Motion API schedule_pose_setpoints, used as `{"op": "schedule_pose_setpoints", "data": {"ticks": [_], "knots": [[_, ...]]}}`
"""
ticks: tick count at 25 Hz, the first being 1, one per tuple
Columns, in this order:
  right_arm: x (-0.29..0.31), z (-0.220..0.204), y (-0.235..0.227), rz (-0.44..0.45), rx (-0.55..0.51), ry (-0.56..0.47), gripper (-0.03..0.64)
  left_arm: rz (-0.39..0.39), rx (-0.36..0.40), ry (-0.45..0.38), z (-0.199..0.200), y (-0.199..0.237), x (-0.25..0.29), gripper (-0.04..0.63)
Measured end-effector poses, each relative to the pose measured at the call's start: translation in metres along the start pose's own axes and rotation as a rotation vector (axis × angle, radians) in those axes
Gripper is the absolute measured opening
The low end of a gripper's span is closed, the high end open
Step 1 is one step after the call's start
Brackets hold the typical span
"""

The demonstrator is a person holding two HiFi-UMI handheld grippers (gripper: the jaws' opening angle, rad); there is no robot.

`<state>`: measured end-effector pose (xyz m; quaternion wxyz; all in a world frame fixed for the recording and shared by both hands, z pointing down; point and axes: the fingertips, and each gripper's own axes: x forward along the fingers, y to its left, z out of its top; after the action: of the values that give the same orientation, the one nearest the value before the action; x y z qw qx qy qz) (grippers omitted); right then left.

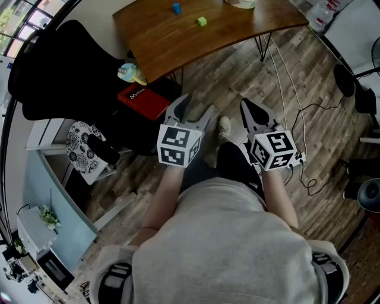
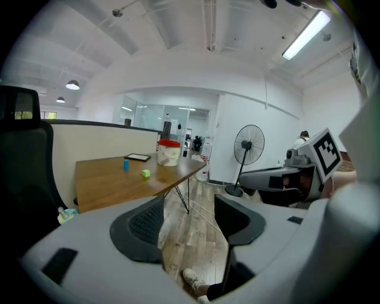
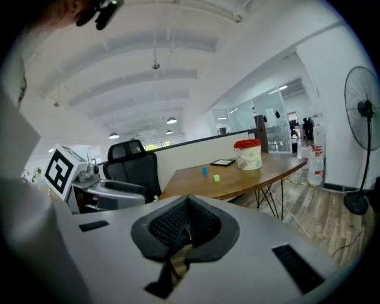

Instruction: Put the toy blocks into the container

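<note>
Both empty, well short of the desk [image 1: 172, 44]: left tool [image 1: 196, 108] hanging wide open, right tool [image 1: 249, 113] sitting closed. Sitting on it: blue block [image 1: 176, 8], green block [image 1: 202, 21], container [image 2: 168, 153]. Worth opening right tool before reaching in.

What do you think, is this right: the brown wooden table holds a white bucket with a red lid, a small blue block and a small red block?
Not quite: the second small block is light green, not red; the right gripper view shows it. The brown wooden table, the red-lidded white bucket and the small blue block are right.
</note>
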<state>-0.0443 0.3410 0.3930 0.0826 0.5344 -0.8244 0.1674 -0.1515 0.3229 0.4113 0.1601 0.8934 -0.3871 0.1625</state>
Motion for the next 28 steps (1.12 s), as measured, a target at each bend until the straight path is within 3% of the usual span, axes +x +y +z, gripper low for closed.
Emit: {"op": "schedule_pose_setpoints", "data": {"ticks": [9,19,23,28], "knots": [[0.074,0.059,-0.053,0.086,-0.108,0.009,0.011,0.048,-0.005,-0.011,0.050,0.040,0.068,0.268],[0.131,0.096,-0.109,0.187,-0.149,0.027,0.011,0.104,0.003,-0.057,0.110,0.064,0.140,0.268],[0.142,0.104,-0.132,0.211,-0.110,0.008,0.011,0.120,-0.017,-0.108,0.129,0.062,0.158,0.274],[0.152,0.101,-0.148,0.214,-0.078,0.019,0.011,0.139,-0.018,-0.094,0.130,0.065,0.168,0.278]]}}
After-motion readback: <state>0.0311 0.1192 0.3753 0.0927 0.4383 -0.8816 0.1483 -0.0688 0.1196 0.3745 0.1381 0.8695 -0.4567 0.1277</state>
